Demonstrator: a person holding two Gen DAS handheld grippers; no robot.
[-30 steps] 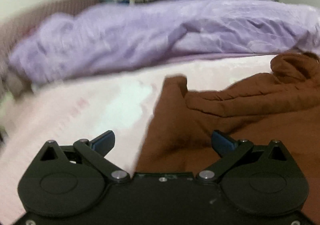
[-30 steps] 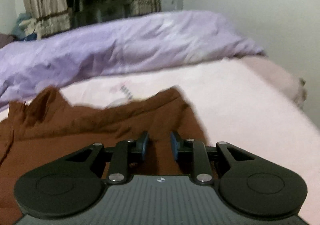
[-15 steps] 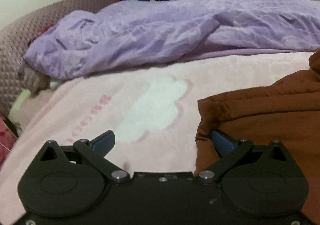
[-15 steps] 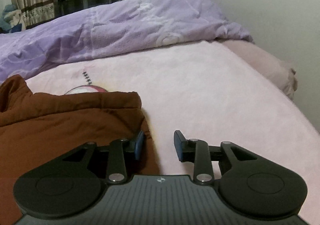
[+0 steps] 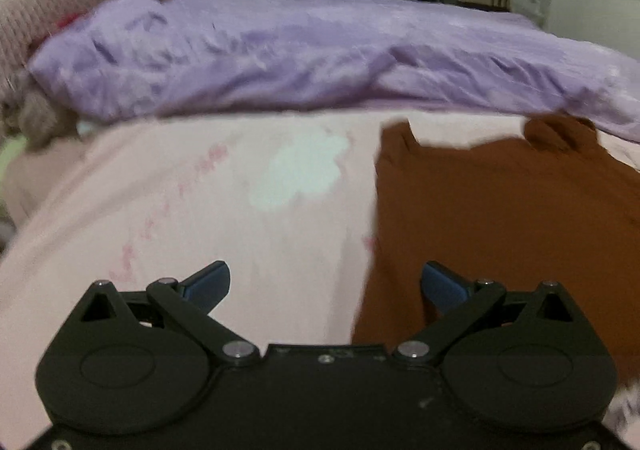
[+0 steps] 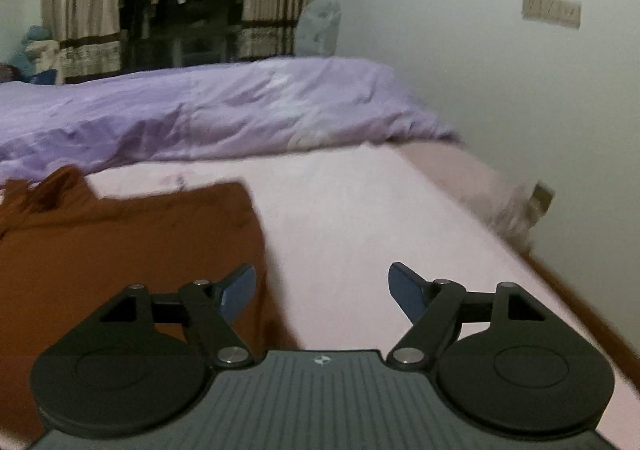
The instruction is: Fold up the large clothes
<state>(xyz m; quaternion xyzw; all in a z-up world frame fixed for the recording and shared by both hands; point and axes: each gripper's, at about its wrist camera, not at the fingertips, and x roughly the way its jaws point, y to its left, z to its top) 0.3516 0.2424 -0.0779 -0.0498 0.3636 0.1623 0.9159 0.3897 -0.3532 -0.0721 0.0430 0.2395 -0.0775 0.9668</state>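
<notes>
We see the brown garment [image 5: 500, 217] lying flat on the pink bed [image 5: 180, 209], its long side running toward the purple duvet [image 5: 280, 57]. Our left hand-held gripper [image 5: 324, 284] is spread at its left edge; our right hand-held gripper [image 6: 322, 288], jaws opening and empty, sits at its right edge. The bed's pink lettering is unreadable.

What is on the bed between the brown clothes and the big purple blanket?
Nothing: only bare pink bed sheet shows between the brown folded garment and the crumpled purple duvet, clearest in the right wrist view.
</notes>
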